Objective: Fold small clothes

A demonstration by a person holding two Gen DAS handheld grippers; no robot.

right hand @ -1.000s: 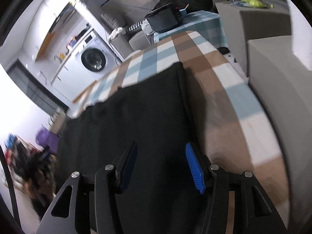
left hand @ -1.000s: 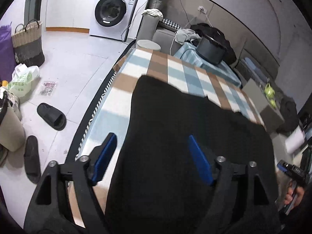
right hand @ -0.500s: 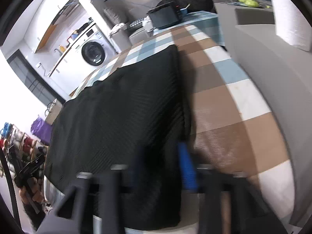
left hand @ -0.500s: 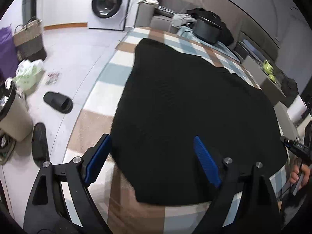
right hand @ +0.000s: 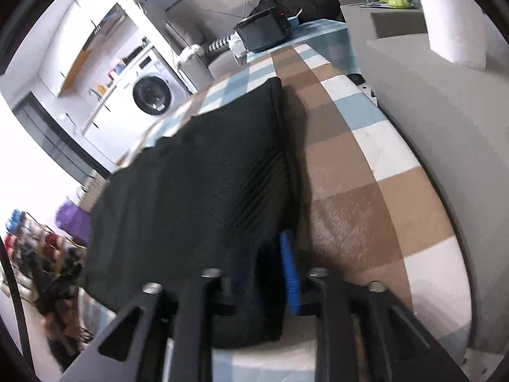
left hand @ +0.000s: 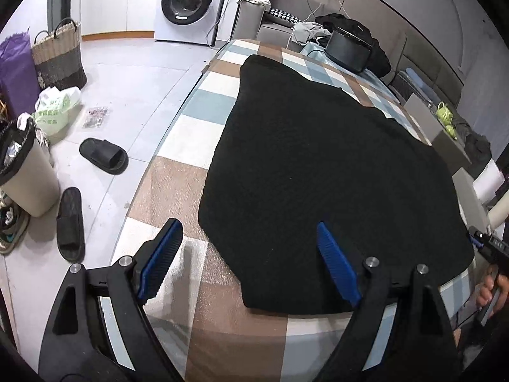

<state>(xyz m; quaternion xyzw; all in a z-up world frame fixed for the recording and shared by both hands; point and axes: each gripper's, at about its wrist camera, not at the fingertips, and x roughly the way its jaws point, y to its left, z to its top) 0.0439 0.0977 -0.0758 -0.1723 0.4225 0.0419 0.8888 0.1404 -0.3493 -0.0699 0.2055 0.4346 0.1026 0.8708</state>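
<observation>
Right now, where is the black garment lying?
In the left wrist view the black garment lies spread on the checked tablecloth, toward the right side, with its near edge close to the table's front edge.

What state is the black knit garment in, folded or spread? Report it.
Spread. The black knit garment lies flat across the checked tablecloth; the right view shows doubled layers along its right edge.

Even indoor light is seen in the left wrist view, which is sharp; a soft shadow is cast on the checked cloth (left hand: 203,273) at 7 o'clock. The right wrist view is smeared by motion blur, most at 8 o'clock, and blown out white at 9 o'clock. Both are bent and darkened at the rims.
</observation>
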